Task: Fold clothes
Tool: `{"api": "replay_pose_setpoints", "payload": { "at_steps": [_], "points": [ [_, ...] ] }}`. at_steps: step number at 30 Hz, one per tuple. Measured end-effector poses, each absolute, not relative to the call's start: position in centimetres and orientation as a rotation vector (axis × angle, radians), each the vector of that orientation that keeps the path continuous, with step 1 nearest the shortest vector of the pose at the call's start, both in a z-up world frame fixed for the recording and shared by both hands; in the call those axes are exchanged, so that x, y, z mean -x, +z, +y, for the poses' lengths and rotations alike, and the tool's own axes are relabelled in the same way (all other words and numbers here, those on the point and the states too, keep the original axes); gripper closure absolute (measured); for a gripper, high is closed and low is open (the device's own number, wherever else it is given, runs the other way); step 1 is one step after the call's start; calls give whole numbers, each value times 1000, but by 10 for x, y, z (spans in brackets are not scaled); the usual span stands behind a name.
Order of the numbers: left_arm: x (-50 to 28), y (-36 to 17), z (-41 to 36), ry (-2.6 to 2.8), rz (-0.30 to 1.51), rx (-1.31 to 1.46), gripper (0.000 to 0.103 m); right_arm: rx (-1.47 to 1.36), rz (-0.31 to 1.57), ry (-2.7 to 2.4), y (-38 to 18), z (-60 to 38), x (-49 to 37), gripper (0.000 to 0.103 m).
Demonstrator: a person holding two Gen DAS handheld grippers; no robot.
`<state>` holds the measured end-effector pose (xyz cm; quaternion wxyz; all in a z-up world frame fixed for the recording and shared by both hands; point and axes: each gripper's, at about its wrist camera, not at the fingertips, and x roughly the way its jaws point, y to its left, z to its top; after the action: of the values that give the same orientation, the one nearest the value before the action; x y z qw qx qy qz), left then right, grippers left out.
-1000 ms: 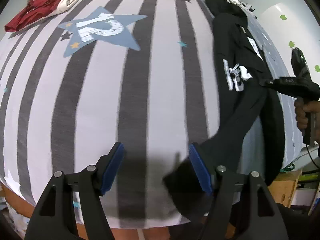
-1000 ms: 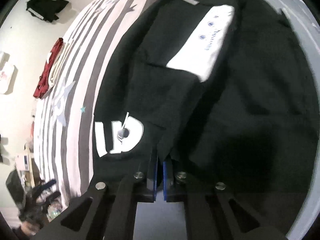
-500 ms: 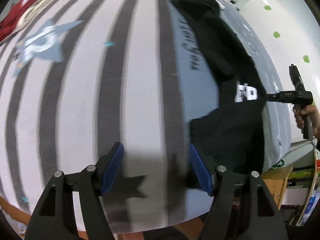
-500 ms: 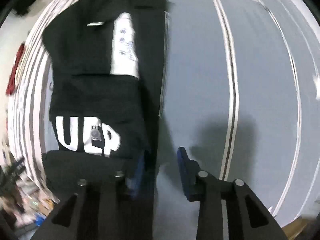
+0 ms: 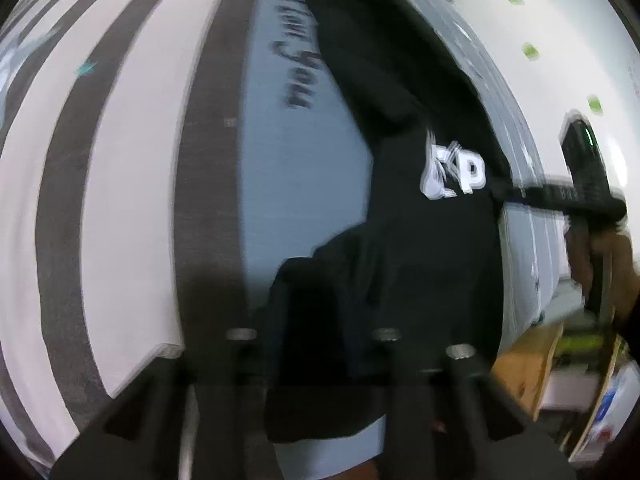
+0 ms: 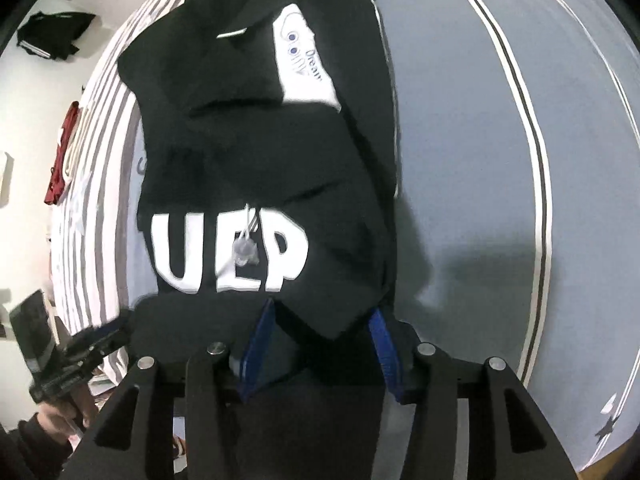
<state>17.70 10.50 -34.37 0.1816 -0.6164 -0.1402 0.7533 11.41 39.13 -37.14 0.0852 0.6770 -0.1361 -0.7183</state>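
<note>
black garment [image 6: 256, 152] pinched by left tongs [image 5: 316, 344]; right tongs [image 6: 320, 344] opening, fabric between

Noted: striped sheet [image 5: 120, 184] beside blue-grey cover [image 6: 472, 152] on bed. Red cloth [image 6: 60, 160] folded at sheet's far edge. Green dots [image 5: 530, 50] on white wall. Wooden furniture [image 5: 528, 364] beside bed.

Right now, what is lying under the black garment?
The black garment lies on a grey-blue sheet, beside a striped cover. Dark writing on the sheet runs under its edge; whatever is beneath the cloth is hidden.
</note>
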Motion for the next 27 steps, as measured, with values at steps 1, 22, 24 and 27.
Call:
{"api": "replay_pose_setpoints", "payload": {
  "at_steps": [1, 22, 24, 27],
  "points": [
    [-182, -339, 113, 2093, -395, 1717, 100, -2017, -401, -2146, -371, 394, -110, 58],
    [-322, -251, 251, 1744, -487, 1614, 55, -2010, -229, -2102, -379, 391, -107, 58],
    [-305, -263, 230, 1893, -490, 1672, 54, -2029, -216, -2092, -383, 389, -113, 58],
    [-274, -280, 206, 2102, -473, 1717, 54, -2035, -239, -2087, -383, 388, -126, 58]
  ]
}}
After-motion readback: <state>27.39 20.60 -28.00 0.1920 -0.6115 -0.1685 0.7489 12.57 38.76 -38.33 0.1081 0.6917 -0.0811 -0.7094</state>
